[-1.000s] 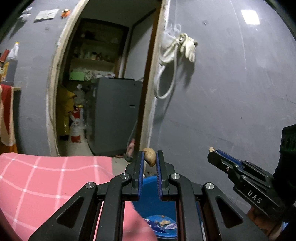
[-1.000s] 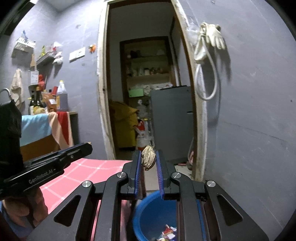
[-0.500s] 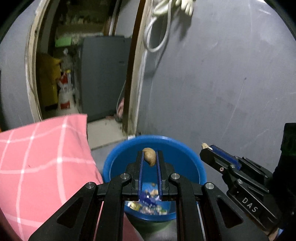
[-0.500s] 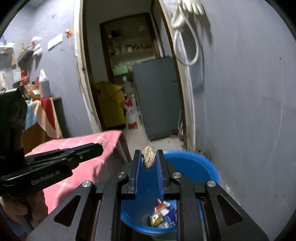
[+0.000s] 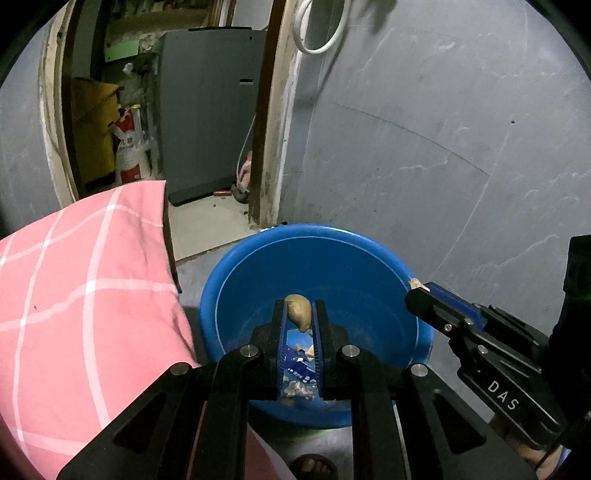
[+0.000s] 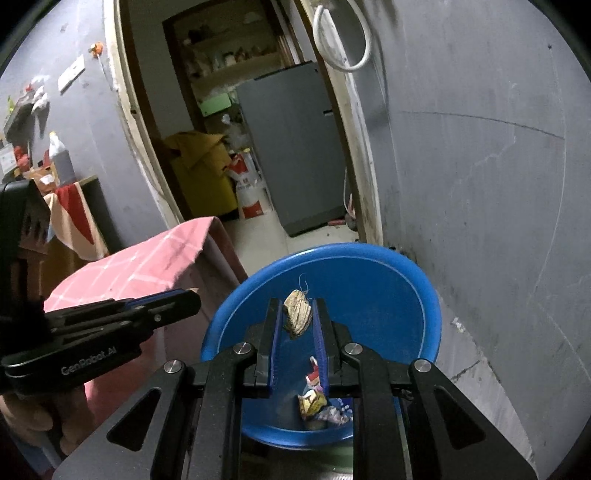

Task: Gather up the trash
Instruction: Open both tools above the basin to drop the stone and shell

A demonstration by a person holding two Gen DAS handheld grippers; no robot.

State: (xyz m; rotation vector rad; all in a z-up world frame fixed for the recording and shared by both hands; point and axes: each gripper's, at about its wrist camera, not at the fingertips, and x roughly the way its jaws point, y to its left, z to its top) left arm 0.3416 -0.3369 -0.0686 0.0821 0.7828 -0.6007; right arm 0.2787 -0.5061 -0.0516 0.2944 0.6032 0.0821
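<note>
A blue plastic basin [image 5: 236, 280] stands on the floor by the grey wall, with wrappers and scraps [image 5: 297, 387] in its bottom; it also shows in the right wrist view [image 6: 424, 295]. My left gripper [image 5: 299, 308] is shut on a tan peanut shell [image 5: 299, 312] and hangs over the basin. My right gripper [image 6: 297, 306] is shut on a ridged brown shell [image 6: 297, 312], also over the basin. Each gripper shows in the other's view, the right one [image 5: 419, 290] and the left one [image 6: 184, 301].
A table with a pink checked cloth [image 5: 74, 288] stands left of the basin. Behind is a doorway with a grey fridge [image 5: 207, 110], a yellow bag [image 6: 201, 173] and a white sack. A white hose [image 5: 317, 33] hangs on the wall.
Both grippers have tilted down and moved over the blue basin, each still holding its shell. The basin now fills the lower middle of both views.
</note>
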